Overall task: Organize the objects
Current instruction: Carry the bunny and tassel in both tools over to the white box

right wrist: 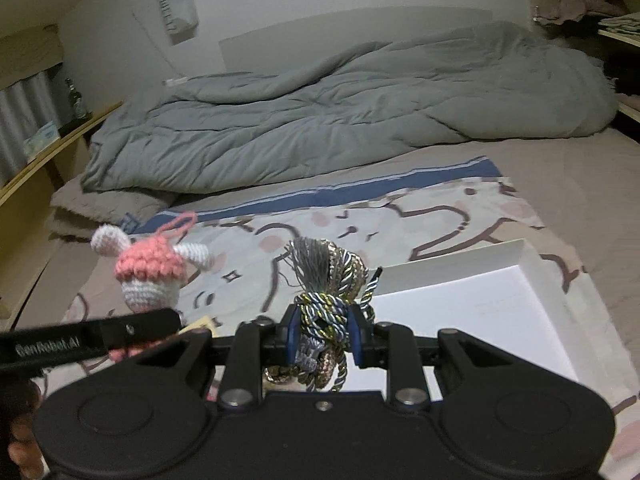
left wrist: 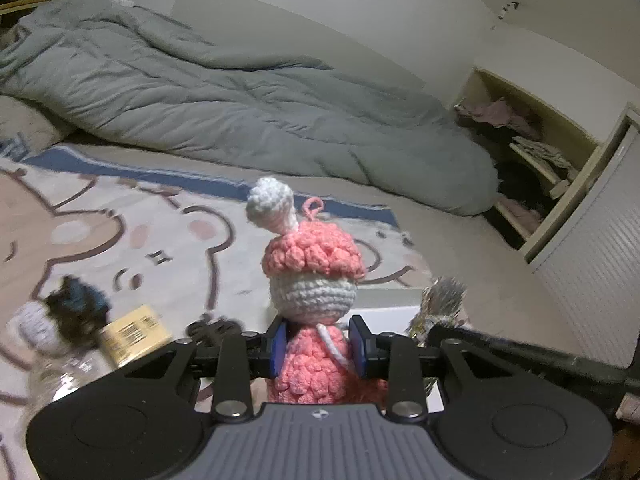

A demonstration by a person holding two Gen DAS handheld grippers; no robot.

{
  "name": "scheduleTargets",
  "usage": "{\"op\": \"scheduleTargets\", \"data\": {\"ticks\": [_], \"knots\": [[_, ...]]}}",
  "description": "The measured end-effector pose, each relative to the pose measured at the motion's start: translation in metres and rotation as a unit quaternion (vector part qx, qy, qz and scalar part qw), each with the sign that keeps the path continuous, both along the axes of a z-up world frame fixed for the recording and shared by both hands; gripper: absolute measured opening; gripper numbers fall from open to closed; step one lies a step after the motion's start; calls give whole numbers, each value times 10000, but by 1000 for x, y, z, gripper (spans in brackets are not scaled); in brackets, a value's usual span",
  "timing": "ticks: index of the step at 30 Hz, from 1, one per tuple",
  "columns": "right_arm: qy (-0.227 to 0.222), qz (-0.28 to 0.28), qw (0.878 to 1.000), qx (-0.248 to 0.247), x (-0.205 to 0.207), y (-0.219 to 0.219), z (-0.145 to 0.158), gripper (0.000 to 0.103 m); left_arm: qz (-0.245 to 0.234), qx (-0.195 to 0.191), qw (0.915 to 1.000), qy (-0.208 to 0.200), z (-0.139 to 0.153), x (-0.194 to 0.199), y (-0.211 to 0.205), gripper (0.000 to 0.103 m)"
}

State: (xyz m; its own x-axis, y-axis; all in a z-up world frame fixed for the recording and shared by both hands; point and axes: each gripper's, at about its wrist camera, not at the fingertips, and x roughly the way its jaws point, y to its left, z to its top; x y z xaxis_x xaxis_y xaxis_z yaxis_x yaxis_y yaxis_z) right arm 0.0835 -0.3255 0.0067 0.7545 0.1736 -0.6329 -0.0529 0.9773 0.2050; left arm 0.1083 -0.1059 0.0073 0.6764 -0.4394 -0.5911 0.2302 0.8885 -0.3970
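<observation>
My left gripper is shut on a pink and white crochet doll, held upright above the bed; the doll also shows at the left of the right wrist view. My right gripper is shut on a bundle of twisted gold, blue and grey cord with a tassel, held above the left edge of a white open box. The bundle shows at the right of the left wrist view, over the box.
A cartoon-print blanket covers the bed. A yellow barcoded box, a dark blue fuzzy item and a clear plastic bottle lie at the left. A grey duvet is heaped behind. Open shelves stand at the right.
</observation>
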Motion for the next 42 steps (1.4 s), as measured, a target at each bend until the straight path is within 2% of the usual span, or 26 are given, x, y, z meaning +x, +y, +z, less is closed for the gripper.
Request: {"op": "scheduleTargets", "data": {"ticks": [7,15,23,29,31,33,35,36,37,42], "knots": [[58,-168,9996,-214,19,-18,-9,26,-275,-344,9990,62,-12,31,-34,34],[340,-162,9974,-618,48,-28,-32,26,-389,-656,9967,272,-58,62,-57,34],[849,-64,9922,-906,72,-28,-64,26,-448,-250,9959,748,-107,87,-71,34],[1183,97,9879,-1002,91,-24,-87,26,-383,-189,9947,937,-128,99,-70,34],[1240,140,9869,-1024,96,-21,-93,26,-364,-183,9943,984,-132,101,-69,34],[1181,151,9883,-958,101,-21,-97,28,-296,-173,9942,1022,-134,104,-67,40],[1085,51,9910,-783,103,-25,-98,34,-314,-165,9943,1007,-134,105,-66,49],[1098,-26,9913,-726,104,-27,-97,42,-319,-135,9947,970,-133,105,-65,50],[1091,-109,9915,-703,104,-28,-96,45,-330,-107,9950,939,-131,105,-65,50],[1077,-284,9923,-548,102,-37,-93,43,-341,-2,9953,909,-126,104,-64,50]]}}
